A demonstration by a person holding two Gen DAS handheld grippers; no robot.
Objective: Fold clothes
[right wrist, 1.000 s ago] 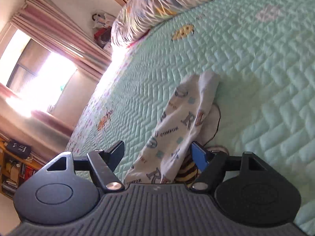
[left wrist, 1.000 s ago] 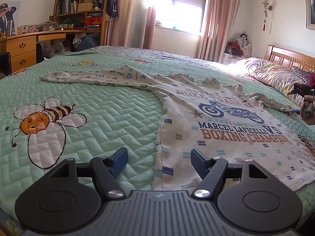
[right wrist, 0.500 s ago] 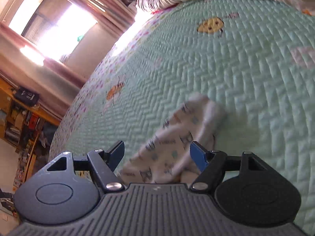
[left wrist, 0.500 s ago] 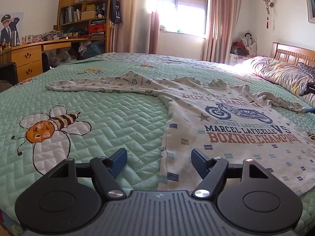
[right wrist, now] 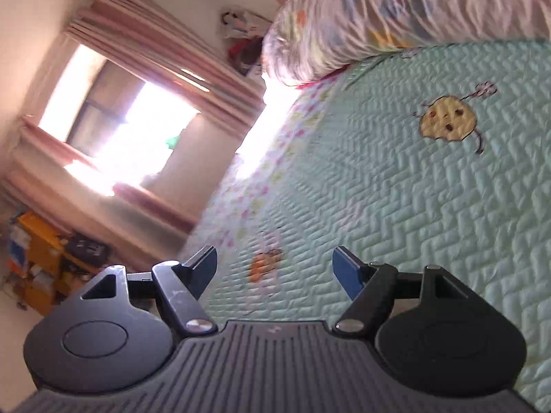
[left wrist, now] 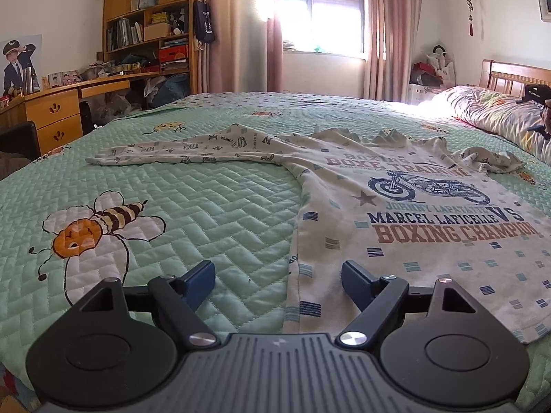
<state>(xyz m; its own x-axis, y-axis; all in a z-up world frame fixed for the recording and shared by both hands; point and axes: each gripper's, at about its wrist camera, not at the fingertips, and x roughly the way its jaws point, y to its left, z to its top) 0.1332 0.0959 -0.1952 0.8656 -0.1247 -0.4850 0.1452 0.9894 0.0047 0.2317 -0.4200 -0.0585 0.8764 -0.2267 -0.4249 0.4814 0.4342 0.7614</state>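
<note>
A white long-sleeved shirt (left wrist: 396,213) with a motorcycle print and "BOXING CHAMPION" lettering lies flat on the green quilted bed (left wrist: 206,213). One sleeve (left wrist: 179,149) stretches out to the left; the other sleeve (left wrist: 489,163) lies bunched at the right. My left gripper (left wrist: 278,277) hovers open just above the shirt's near left hem, nothing between its fingers. In the right wrist view my right gripper (right wrist: 274,270) is open and empty over bare quilt (right wrist: 396,189), tilted, with no shirt in sight. The right gripper (left wrist: 537,103) and the hand holding it also show at the far right edge of the left wrist view.
A patterned pillow (left wrist: 496,113) and wooden headboard (left wrist: 513,79) lie at the bed's right end. A wooden desk (left wrist: 62,106) and bookshelf (left wrist: 148,31) stand left of the bed. A window (left wrist: 323,17) with pink curtains is behind. A bee design (left wrist: 96,227) marks the quilt.
The right gripper has let the right sleeve drop and lifted away toward the pillow; the sleeve has left its view. The left gripper drew back a little and stays open.
</note>
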